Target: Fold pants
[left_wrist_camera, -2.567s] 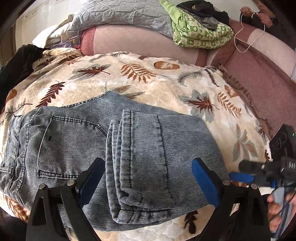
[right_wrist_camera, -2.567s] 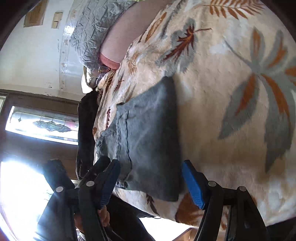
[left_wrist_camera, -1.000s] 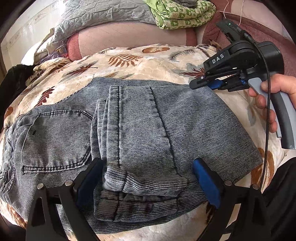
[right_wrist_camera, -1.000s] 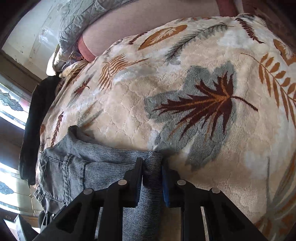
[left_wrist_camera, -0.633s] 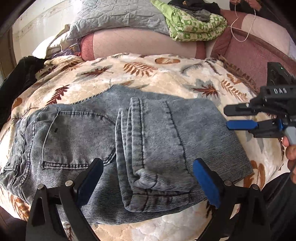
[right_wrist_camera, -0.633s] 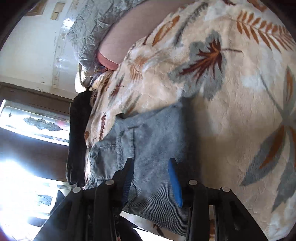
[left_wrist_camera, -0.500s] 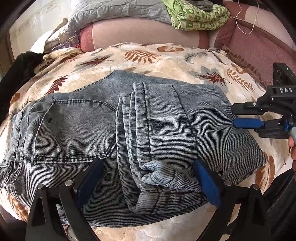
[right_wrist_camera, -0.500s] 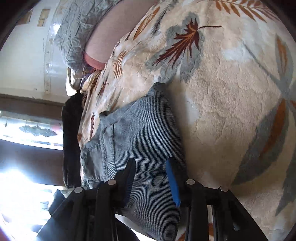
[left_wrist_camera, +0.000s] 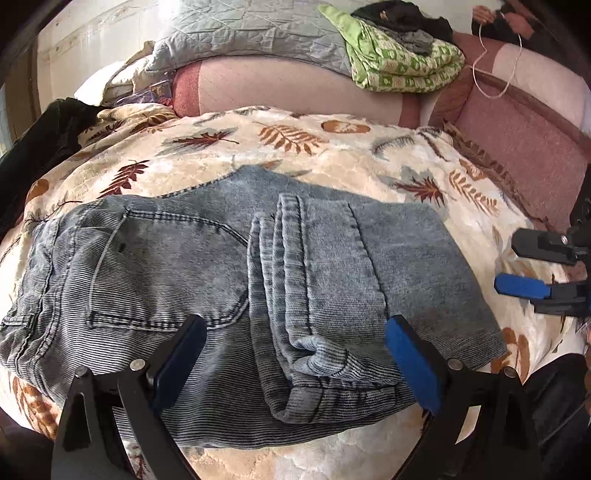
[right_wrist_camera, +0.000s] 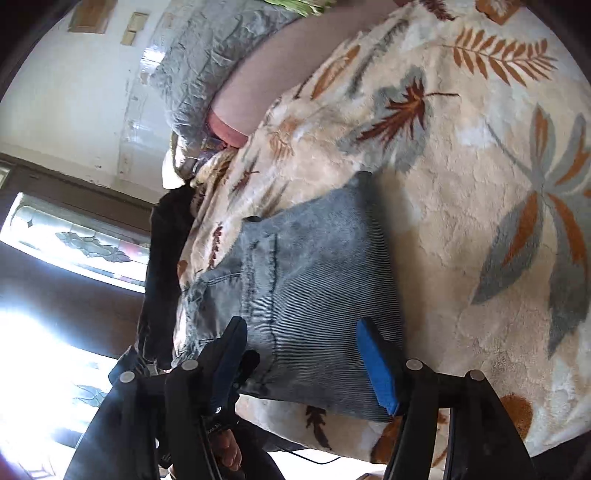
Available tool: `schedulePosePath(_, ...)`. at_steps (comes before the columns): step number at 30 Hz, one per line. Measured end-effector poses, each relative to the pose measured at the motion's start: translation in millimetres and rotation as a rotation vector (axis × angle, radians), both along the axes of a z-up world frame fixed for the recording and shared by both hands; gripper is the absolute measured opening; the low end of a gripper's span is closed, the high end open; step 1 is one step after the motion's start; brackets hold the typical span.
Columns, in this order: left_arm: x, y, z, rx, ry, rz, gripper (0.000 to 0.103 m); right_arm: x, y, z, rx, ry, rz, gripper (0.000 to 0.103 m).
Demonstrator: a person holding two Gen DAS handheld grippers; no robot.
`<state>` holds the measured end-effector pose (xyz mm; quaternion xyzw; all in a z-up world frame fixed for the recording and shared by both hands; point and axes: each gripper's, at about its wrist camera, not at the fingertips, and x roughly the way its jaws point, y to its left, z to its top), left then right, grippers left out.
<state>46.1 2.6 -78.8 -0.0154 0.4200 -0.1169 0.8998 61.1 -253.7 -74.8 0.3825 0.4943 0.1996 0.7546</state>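
Note:
Grey-blue striped denim pants [left_wrist_camera: 229, 280] lie folded on a cream leaf-print blanket [left_wrist_camera: 295, 147], with the leg ends laid over the seat and back pocket. My left gripper [left_wrist_camera: 295, 362] is open and empty, hovering over the near edge of the pants. My right gripper [right_wrist_camera: 303, 358] is open and empty, tilted sideways over the right folded edge of the pants [right_wrist_camera: 306, 291]. It also shows at the right edge of the left wrist view [left_wrist_camera: 532, 266], clear of the cloth.
A pink sofa back [left_wrist_camera: 280, 85] carries a grey quilt [left_wrist_camera: 236, 33] and a folded green blanket [left_wrist_camera: 402, 62]. A dark garment [left_wrist_camera: 40, 147] lies at the left. A window [right_wrist_camera: 74, 243] shows in the right wrist view.
My right gripper let go of the folded edge of the pants, opened wide and drew back to the right. My left gripper stayed open and pulled back slightly.

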Motion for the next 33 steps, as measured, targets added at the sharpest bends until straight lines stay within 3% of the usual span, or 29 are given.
schedulePosePath(2, -3.0, 13.1, 10.1, -0.056, -0.020, 0.032, 0.097, -6.3, 8.5, -7.9, 0.019, 0.003, 0.045, 0.070)
schedulePosePath(4, -4.9, 26.9, 16.0, -0.112, -0.012, 0.059, 0.097, -5.3, 19.2, -40.9, -0.029, 0.091, 0.079, 0.070)
schedulePosePath(5, -6.7, 34.5, 18.9, -0.136, -0.007, 0.070, 0.097, -8.1, 15.0, -43.3, 0.000, 0.067, 0.046, 0.070)
schedulePosePath(7, -13.9, 52.5, 26.3, -0.167, -0.019, 0.113, 0.097, -8.4, 8.9, -31.9, 0.034, 0.059, 0.025, 0.070)
schedulePosePath(9, -22.6, 74.6, 33.5, -0.212, -0.038, 0.162, 0.097, -12.2, 6.1, -13.3, 0.048, -0.016, -0.004, 0.070)
schedulePosePath(12, -33.1, 109.5, 36.7, -0.255, -0.037, 0.263, 0.097, -16.6, 22.2, 1.1, 0.111, -0.082, 0.062, 0.071)
schedulePosePath(14, -37.5, 133.5, 33.2, -0.289, -0.014, 0.338, 0.097, -18.4, 37.0, -2.8, 0.115, -0.107, 0.111, 0.074)
schedulePosePath(18, -41.1, 174.2, 18.7, -0.363, 0.067, 0.456, 0.097, -15.3, 51.7, -46.1, 0.121, -0.015, 0.126, 0.076)
schedulePosePath(24, -48.9, 222.5, 4.4, -0.547, 0.103, 0.567, 0.097, -16.6, 38.0, -36.0, 0.195, -0.069, 0.077, 0.076)
schedulePosePath(28, -48.2, 243.8, -10.2, -0.639, 0.138, 0.602, 0.097, -19.0, 37.9, -33.5, 0.192, -0.081, 0.075, 0.076)
schedulePosePath(33, -43.3, 252.0, -19.9, -0.680, 0.149, 0.597, 0.097, -17.6, 55.1, -11.5, 0.271, -0.124, 0.130, 0.076)
